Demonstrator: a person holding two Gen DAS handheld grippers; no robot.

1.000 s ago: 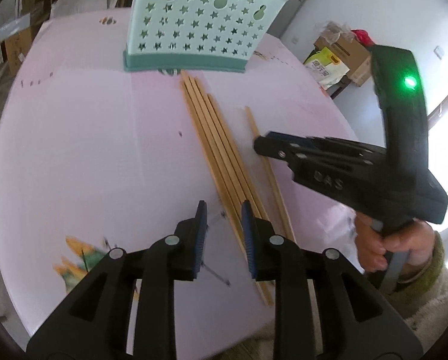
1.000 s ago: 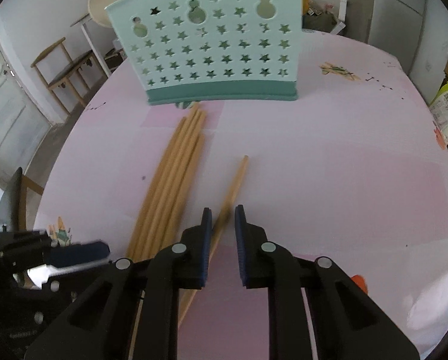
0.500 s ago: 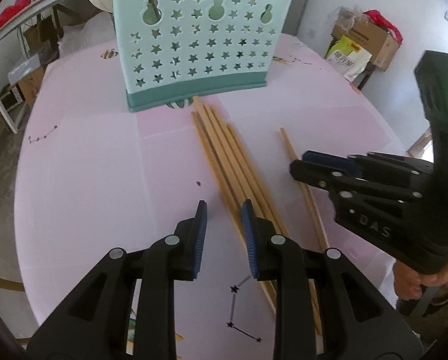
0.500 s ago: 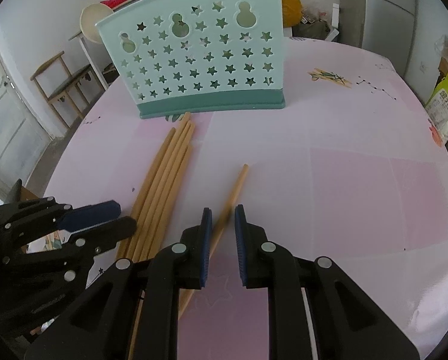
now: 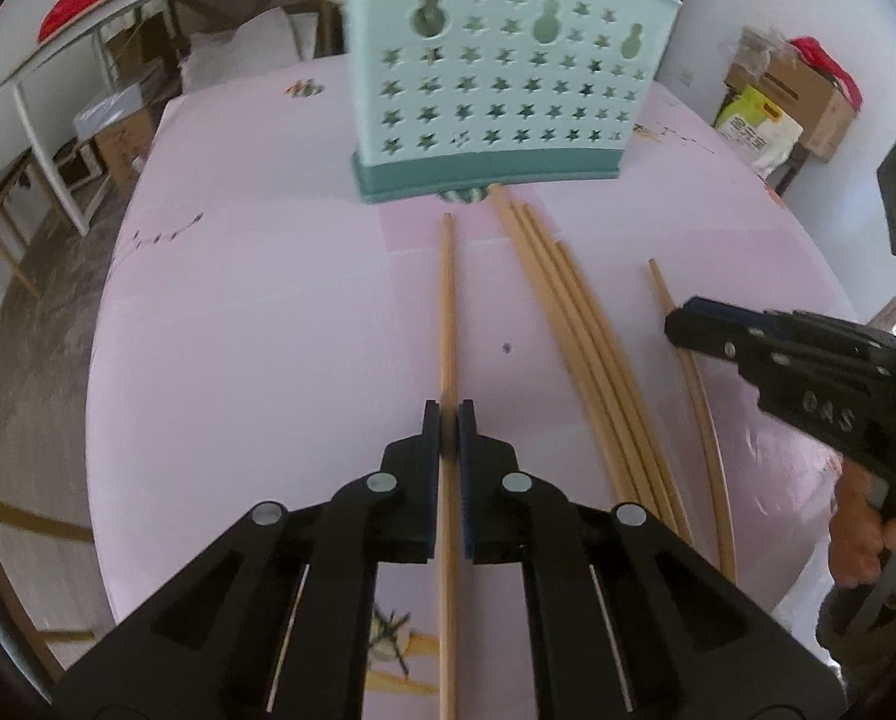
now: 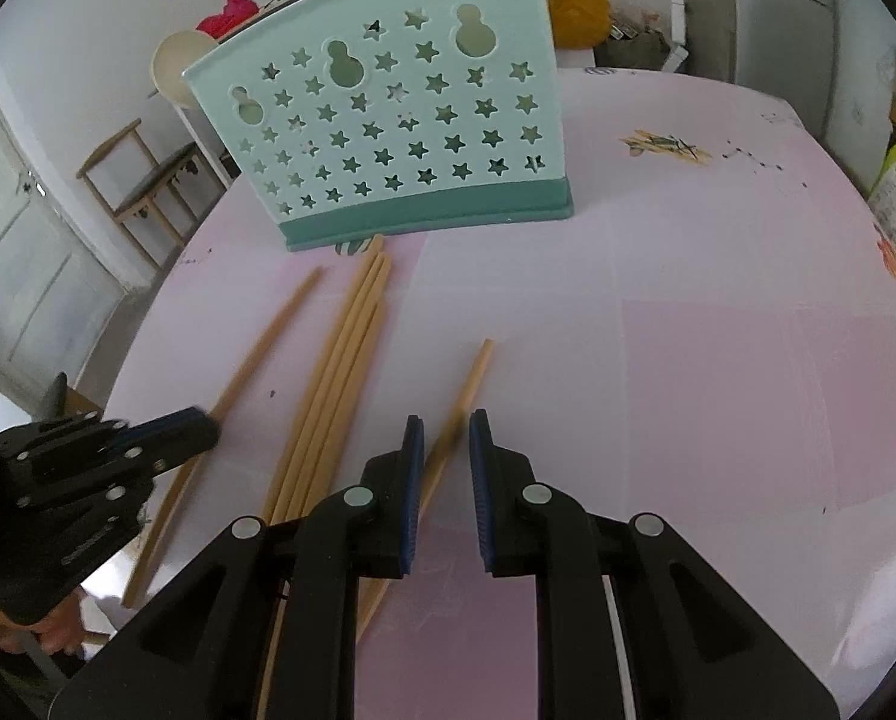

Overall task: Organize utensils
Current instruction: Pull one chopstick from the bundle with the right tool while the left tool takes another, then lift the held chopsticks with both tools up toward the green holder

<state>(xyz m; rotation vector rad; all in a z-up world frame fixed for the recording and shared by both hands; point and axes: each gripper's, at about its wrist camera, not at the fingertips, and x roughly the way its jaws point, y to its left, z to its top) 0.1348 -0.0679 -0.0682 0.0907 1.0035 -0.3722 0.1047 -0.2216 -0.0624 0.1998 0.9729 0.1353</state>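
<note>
A mint utensil holder (image 5: 508, 96) (image 6: 387, 132) with star holes stands upright at the back of the pink table (image 5: 267, 330). My left gripper (image 5: 448, 411) (image 6: 201, 426) is closing; its pads press on one wooden chopstick (image 5: 447, 300) (image 6: 267, 342), which lies apart from the bundle. The bundle of chopsticks (image 5: 574, 324) (image 6: 345, 360) lies just right of it, pointing at the holder. My right gripper (image 6: 446, 420) (image 5: 682, 318) hovers narrowly open over a single chopstick (image 6: 475, 372) (image 5: 670, 294), which runs between its fingers without being pinched.
A person's hand (image 5: 862, 540) grips the right tool. Cardboard boxes and a yellow bag (image 5: 760, 132) sit past the table's right edge. A wooden chair (image 6: 147, 180) and a white shelf (image 5: 87, 18) stand beyond the left edge.
My left gripper has shut on one chopstick, which now lies to the left of the bundle. The left view has swung toward the holder. The right gripper stays over its chopstick.
</note>
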